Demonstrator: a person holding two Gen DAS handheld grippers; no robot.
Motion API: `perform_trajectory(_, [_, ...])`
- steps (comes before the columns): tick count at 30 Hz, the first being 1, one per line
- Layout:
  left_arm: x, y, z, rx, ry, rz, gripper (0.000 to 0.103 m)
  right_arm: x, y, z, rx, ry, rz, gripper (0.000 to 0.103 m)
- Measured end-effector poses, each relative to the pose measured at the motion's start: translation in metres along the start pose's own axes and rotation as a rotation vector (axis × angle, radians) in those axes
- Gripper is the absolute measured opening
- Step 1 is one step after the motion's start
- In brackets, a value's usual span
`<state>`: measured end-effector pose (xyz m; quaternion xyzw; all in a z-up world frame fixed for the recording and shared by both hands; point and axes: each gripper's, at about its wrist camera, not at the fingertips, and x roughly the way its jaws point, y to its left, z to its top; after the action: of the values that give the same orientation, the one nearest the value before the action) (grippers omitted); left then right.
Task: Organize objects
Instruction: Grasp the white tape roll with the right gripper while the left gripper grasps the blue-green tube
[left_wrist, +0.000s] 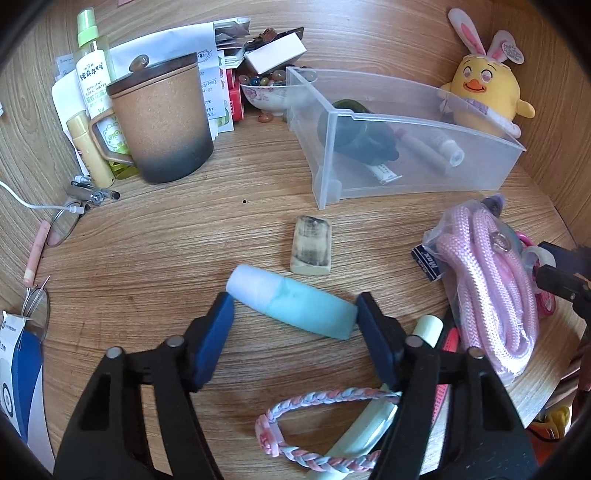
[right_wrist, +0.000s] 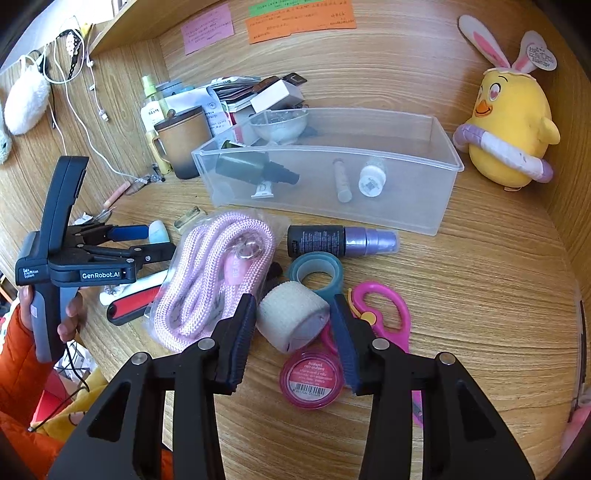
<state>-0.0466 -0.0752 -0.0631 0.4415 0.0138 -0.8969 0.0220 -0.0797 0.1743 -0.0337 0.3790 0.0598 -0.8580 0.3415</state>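
Fingers of the left gripper (left_wrist: 295, 314) stand apart, bracketing the blue tube (left_wrist: 291, 307) lying on the tabletop (left_wrist: 184, 240), while the right gripper (right_wrist: 293, 325) straddles a bandage roll (right_wrist: 291, 319), neither clamped, likely bound for the clear bin (right_wrist: 439, 218).

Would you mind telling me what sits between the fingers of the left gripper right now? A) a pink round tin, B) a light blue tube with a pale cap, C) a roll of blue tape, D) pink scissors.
B: in the left wrist view the left gripper has its two fingers at either end of the light blue tube, which lies on the desk.
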Motion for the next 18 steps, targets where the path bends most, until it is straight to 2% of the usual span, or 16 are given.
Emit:
perform_trajectory(3, [-0.002, -0.002, 0.001, 0.004, -0.002, -0.004, 0.044, -0.001, -0.003, 0.002, 0.010, -0.012, -0.004, 0.038])
perform_trajectory(10, [-0.011, 0.003, 0.002, -0.015, -0.003, -0.006, 0.041, -0.008, -0.011, 0.011, 0.021, -0.046, -0.023, 0.038])
perform_trajectory(11, [-0.013, 0.004, 0.004, -0.022, -0.002, -0.007, 0.043, -0.009, -0.012, 0.013, 0.021, -0.050, -0.025, 0.038])
perform_trajectory(14, [-0.015, 0.004, 0.009, -0.030, -0.010, 0.002, 0.064, -0.012, -0.015, 0.021, 0.021, -0.075, -0.036, 0.038])
perform_trajectory(17, [-0.008, -0.001, 0.013, -0.010, -0.009, 0.052, 0.066, -0.016, -0.019, 0.032, 0.023, -0.109, -0.043, 0.038])
perform_trajectory(18, [-0.004, 0.000, 0.014, -0.011, -0.004, 0.059, 0.062, -0.018, -0.020, 0.036, 0.024, -0.121, -0.044, 0.038])
